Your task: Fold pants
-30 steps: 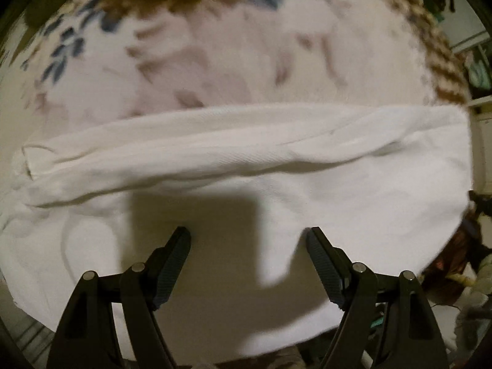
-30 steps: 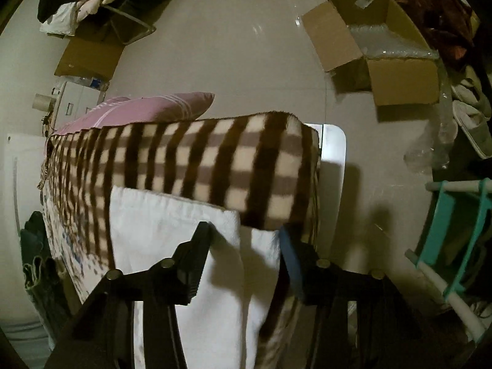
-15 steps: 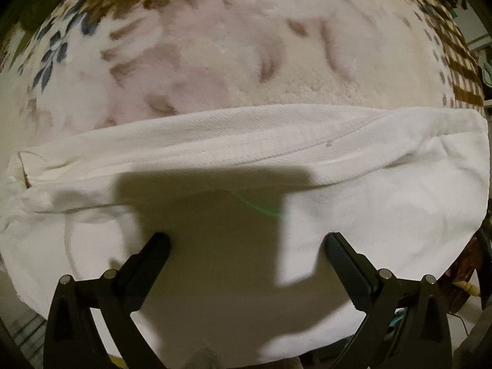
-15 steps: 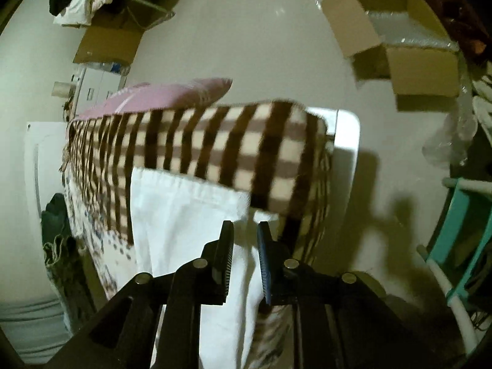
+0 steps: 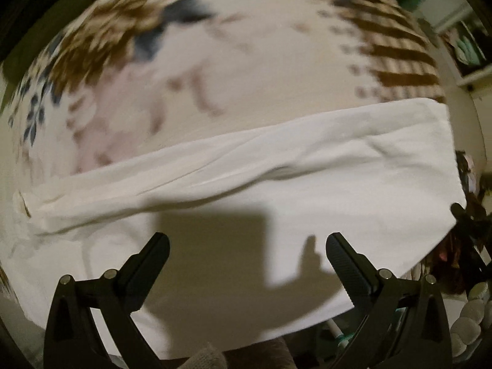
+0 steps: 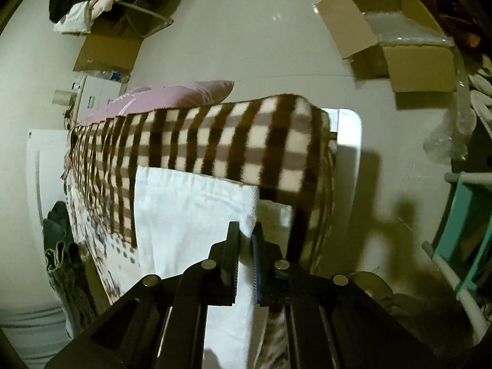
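White pants [image 5: 276,184] lie flat across a floral blanket [image 5: 215,70] in the left wrist view, with a fold ridge running left to right. My left gripper [image 5: 246,249] is open and empty, hovering over the near part of the pants. In the right wrist view the pants [image 6: 184,215] reach the brown checked blanket end [image 6: 246,141]. My right gripper [image 6: 245,240] is shut on the pants' edge near the hem corner.
An open cardboard box [image 6: 399,30] sits on the pale floor beyond the bed. A pink pillow [image 6: 172,98] lies past the checked blanket. A teal rack [image 6: 461,215] stands at the right. Clothes and a flat box [image 6: 107,12] lie at far left.
My right gripper closed from open onto the pants' edge. My left gripper opened wider and drew back slightly above the pants.
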`<act>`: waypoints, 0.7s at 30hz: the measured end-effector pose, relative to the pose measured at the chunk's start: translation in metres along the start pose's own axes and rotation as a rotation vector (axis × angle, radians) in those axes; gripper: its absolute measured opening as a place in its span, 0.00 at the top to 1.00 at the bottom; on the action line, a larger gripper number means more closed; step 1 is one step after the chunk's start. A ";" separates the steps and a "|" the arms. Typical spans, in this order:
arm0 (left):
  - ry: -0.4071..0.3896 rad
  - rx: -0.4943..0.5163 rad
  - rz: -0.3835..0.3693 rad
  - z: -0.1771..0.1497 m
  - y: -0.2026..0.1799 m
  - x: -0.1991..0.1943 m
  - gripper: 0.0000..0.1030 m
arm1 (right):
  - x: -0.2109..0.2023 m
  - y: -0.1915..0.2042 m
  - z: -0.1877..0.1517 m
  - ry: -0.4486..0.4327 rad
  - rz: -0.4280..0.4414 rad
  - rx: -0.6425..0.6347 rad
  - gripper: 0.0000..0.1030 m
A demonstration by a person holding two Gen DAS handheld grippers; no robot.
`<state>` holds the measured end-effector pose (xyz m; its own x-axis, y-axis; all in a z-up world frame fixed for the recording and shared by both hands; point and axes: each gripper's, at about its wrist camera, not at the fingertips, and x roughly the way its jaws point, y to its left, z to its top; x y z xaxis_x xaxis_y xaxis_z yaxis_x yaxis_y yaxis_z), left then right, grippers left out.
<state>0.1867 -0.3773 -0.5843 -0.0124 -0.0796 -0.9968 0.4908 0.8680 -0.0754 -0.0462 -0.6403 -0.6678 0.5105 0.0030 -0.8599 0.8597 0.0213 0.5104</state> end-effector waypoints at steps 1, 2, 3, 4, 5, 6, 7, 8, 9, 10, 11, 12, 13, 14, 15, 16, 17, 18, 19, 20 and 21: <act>-0.005 0.025 -0.004 0.000 -0.008 -0.001 0.00 | 0.000 0.000 0.000 0.007 -0.010 -0.004 0.92; -0.004 0.039 -0.003 0.002 -0.014 0.000 0.00 | 0.001 -0.003 0.000 0.011 -0.024 0.008 0.92; -0.001 0.045 -0.004 0.003 -0.018 0.001 0.00 | 0.002 -0.008 0.001 0.016 -0.028 0.027 0.92; 0.003 0.051 -0.006 0.004 -0.021 0.004 0.00 | 0.005 -0.010 0.002 0.026 -0.023 0.039 0.92; 0.005 0.055 -0.002 0.004 -0.025 0.008 0.00 | 0.006 -0.014 0.004 0.045 -0.016 0.034 0.92; 0.004 0.056 0.001 0.001 -0.027 0.012 0.00 | 0.009 -0.017 0.006 0.069 -0.013 0.032 0.86; 0.005 0.055 0.002 0.001 -0.029 0.015 0.00 | 0.012 -0.019 0.009 0.097 -0.008 0.037 0.79; 0.008 0.052 0.003 -0.002 -0.031 0.020 0.00 | 0.013 -0.024 0.012 0.126 -0.005 0.048 0.56; 0.016 0.044 0.004 -0.002 -0.031 0.026 0.00 | 0.013 -0.030 0.015 0.143 0.016 0.054 0.35; 0.024 0.036 0.005 -0.002 -0.030 0.032 0.00 | 0.010 -0.035 0.017 0.141 0.040 0.058 0.31; 0.036 0.022 0.001 -0.007 -0.031 0.036 0.00 | 0.009 -0.039 0.018 0.144 0.059 0.056 0.30; 0.033 0.006 -0.010 -0.011 -0.027 0.039 0.00 | 0.011 -0.042 0.019 0.165 0.086 0.045 0.30; 0.021 -0.002 -0.011 -0.010 -0.027 0.039 0.00 | 0.017 -0.043 0.019 0.197 0.080 0.023 0.30; 0.023 -0.007 -0.010 -0.009 -0.028 0.039 0.00 | 0.021 -0.044 0.020 0.218 0.085 0.005 0.30; 0.027 -0.013 -0.009 -0.008 -0.029 0.040 0.00 | 0.026 -0.043 0.019 0.229 0.107 -0.016 0.30; 0.029 -0.020 -0.012 -0.006 -0.028 0.039 0.00 | 0.032 -0.040 0.017 0.240 0.134 -0.041 0.30; 0.029 -0.025 -0.014 -0.001 -0.019 0.038 0.00 | 0.036 -0.038 0.015 0.240 0.156 -0.052 0.30; 0.031 -0.026 -0.014 0.005 -0.024 0.039 0.00 | 0.038 -0.033 0.013 0.233 0.197 -0.072 0.32; 0.031 -0.025 -0.015 0.008 -0.019 0.040 0.00 | 0.039 -0.026 0.011 0.220 0.221 -0.100 0.34; 0.032 -0.024 -0.016 0.009 -0.018 0.040 0.00 | 0.039 -0.017 0.008 0.201 0.239 -0.139 0.35; 0.032 -0.022 -0.017 0.009 -0.016 0.042 0.00 | 0.038 -0.013 0.006 0.190 0.253 -0.155 0.36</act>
<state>0.1865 -0.3988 -0.6248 -0.0485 -0.0787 -0.9957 0.4709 0.8773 -0.0923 -0.0379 -0.6467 -0.7074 0.6814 0.2136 -0.7001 0.6859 0.1474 0.7126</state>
